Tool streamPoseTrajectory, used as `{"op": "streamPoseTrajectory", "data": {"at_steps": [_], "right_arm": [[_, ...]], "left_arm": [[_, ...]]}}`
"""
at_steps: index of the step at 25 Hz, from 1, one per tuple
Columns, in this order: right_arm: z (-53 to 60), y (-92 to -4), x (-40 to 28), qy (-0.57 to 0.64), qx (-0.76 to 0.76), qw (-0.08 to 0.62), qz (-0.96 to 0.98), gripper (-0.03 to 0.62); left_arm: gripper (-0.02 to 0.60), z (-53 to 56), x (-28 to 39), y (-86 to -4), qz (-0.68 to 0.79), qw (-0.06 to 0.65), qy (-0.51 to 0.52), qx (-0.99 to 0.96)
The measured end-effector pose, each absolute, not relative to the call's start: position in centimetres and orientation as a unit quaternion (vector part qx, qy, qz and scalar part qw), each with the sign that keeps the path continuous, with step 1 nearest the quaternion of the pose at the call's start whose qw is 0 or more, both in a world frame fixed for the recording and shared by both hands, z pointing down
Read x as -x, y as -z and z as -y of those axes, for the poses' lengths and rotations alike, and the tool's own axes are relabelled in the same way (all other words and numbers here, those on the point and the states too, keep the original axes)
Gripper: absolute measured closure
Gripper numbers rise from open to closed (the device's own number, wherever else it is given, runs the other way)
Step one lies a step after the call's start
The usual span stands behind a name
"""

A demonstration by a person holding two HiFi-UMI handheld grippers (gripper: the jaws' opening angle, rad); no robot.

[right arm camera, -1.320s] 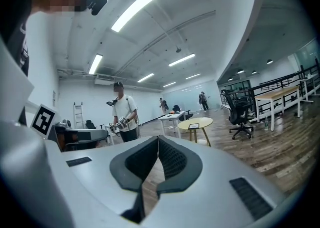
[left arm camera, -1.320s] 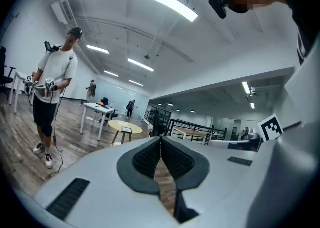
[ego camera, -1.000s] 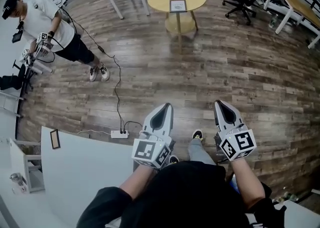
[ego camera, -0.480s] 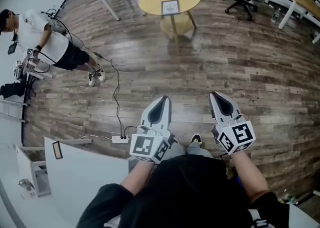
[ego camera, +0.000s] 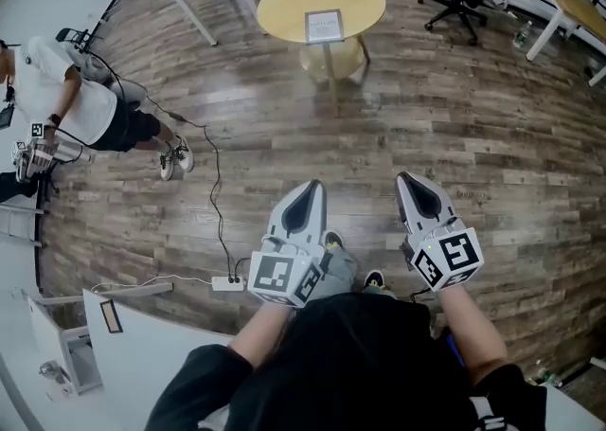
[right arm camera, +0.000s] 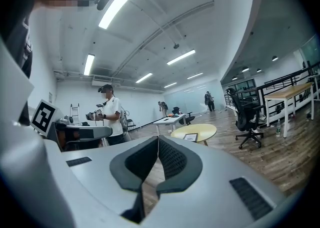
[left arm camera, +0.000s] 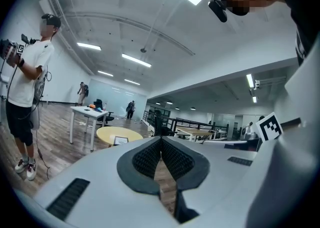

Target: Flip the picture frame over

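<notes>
Left gripper (ego camera: pixel 310 194) and right gripper (ego camera: pixel 421 188) are pressed together and empty. We locate the picture frame (ego camera: pixel 324 26) far ahead, flat on the round tabletop (ego camera: pixel 279 3). Arriving with unopened jaws could shove it off the edge.

The round table (ego camera: pixel 280 1) (picture frame (ego camera: pixel 324 26) on top) has drawn nearer, the bystander (ego camera: pixel 62 94) sliding leftward.

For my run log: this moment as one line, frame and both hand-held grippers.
frame: picture frame on round table, untouched | left hand-held gripper: shut, empty | right hand-held gripper: shut, empty | flip: not started
</notes>
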State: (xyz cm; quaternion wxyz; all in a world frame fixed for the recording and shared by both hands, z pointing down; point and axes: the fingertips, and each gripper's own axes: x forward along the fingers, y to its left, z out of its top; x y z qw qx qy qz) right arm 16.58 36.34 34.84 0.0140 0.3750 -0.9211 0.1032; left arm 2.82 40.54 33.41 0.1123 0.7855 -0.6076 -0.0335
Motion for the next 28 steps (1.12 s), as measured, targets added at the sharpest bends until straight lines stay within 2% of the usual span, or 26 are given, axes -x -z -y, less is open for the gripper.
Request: {"op": "streamPoseTrajectory", "data": {"at_steps": [8,14,28], "right_arm": [[-29.6,-33.7,-9.7,-0.078,-0.379,0.025,0.922,0.576],[-26.4,-32.9,-7.0,-0.07,-0.381,0.026,0.921,0.576],[-13.1,-33.6,-9.2,-0.077,-0.373,0.005,0.924,0.576]], "left_arm": [[0.558,-34.0,3.4,-33.7,0.597,0.117,0.047,-0.793],[0.558,-30.7,5.9,-33.4,0.596,0.12,0.052,-0.793],[0.558,-17.6,4.2,-33.3,0.607,0.11,0.034,-0.787]]}}
